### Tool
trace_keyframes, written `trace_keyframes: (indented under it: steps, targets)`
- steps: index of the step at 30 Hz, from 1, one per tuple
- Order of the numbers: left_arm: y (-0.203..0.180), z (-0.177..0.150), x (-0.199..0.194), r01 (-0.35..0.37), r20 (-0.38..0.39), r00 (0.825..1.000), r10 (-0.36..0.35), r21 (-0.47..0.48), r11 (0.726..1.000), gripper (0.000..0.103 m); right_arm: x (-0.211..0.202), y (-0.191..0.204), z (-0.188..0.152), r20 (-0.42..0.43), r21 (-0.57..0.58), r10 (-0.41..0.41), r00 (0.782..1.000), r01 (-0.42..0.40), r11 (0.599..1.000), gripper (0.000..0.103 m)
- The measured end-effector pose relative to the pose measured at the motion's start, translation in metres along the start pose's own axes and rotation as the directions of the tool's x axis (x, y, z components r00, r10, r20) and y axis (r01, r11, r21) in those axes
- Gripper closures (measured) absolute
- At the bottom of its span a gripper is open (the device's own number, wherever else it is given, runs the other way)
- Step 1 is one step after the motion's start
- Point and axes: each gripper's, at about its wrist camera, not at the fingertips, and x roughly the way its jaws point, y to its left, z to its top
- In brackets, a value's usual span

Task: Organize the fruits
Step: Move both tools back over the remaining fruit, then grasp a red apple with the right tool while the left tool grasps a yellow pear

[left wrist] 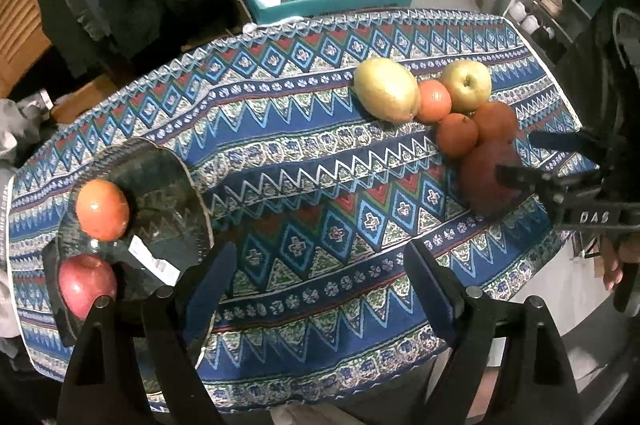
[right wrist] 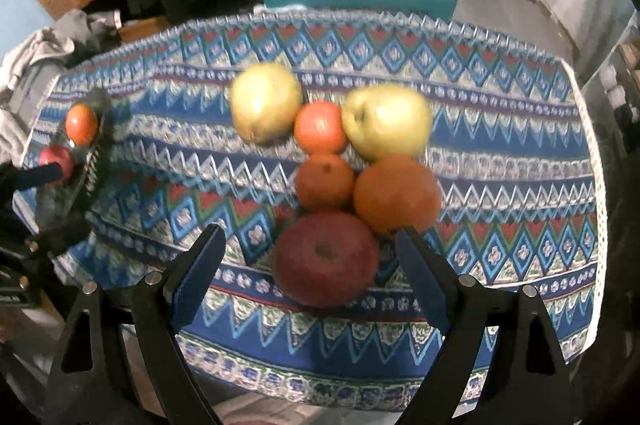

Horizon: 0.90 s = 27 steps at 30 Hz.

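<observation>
Fruit laid out on a patterned tablecloth (left wrist: 304,161), seen from two handheld grippers.

A dark glass plate (left wrist: 188,185) is set at the left end of the table, and an orange (left wrist: 103,209) and a red apple (left wrist: 86,285) are placed on it. Well apart, toward the right end, six fruits are clustered, touching one another: a yellow-green pear (right wrist: 266,103), a yellow-green apple (right wrist: 386,121), three oranges (right wrist: 320,127) and a large red apple (right wrist: 326,259) nearest the camera. The left gripper (left wrist: 320,265) is held over bare cloth just beside the plate, its blue-padded fingers (left wrist: 212,285) spread wide with nothing between them. The right gripper (right wrist: 308,261) is held over the cluster, fingers (right wrist: 198,277) wide apart on either side of the large red apple; no contact is seen, nothing gripped. The right view is blurred.
</observation>
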Motion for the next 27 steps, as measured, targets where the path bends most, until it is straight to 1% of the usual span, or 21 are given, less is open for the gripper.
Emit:
trace_keyframes:
  steps: [3,8,12,16,18,20,21,25,27]
  targets:
    - [0.000,0.001,0.007,0.015,-0.010,1.000,-0.015,-0.010,1.000,0.016,0.011,-0.006,-0.005,-0.036,0.014,0.012,0.999,-0.012,1.000,0.016]
    - [-0.005,-0.001,0.020,0.001,-0.043,0.999,-0.001,0.002,1.000,0.016,0.026,-0.008,-0.008,-0.067,0.013,0.023,0.997,-0.023,1.000,0.016]
    - [-0.007,-0.001,0.025,-0.005,-0.053,0.999,0.006,0.016,1.000,0.016,0.038,-0.005,-0.009,-0.091,-0.008,0.006,0.996,-0.007,1.000,0.016]
    - [-0.005,0.000,0.028,-0.005,-0.062,0.998,0.005,0.010,1.000,0.016,0.052,-0.004,-0.010,-0.112,-0.024,-0.010,0.994,0.008,1.000,0.016]
    - [-0.004,0.001,0.029,-0.008,-0.065,0.998,0.009,0.008,1.000,0.016,0.055,-0.005,-0.010,-0.113,-0.037,-0.020,0.993,0.016,0.999,0.016]
    - [-0.003,0.003,0.030,-0.007,-0.066,0.998,0.008,0.007,1.000,0.016,0.059,-0.003,-0.008,-0.111,-0.051,-0.017,0.994,0.012,0.999,0.019]
    - [-0.003,0.004,0.030,-0.007,-0.066,0.998,0.007,0.005,1.000,0.016,0.059,-0.004,-0.008,-0.109,-0.052,-0.006,0.994,0.000,0.999,0.025]
    - [-0.003,0.006,0.031,-0.004,-0.068,0.998,0.004,0.002,1.000,0.016,0.058,0.000,-0.008,-0.102,-0.072,-0.018,0.995,0.011,0.997,0.026]
    - [-0.004,0.007,0.030,0.000,-0.064,0.998,0.000,-0.003,1.000,0.016,0.052,0.001,-0.010,-0.084,-0.082,-0.019,0.996,0.012,0.997,0.026]
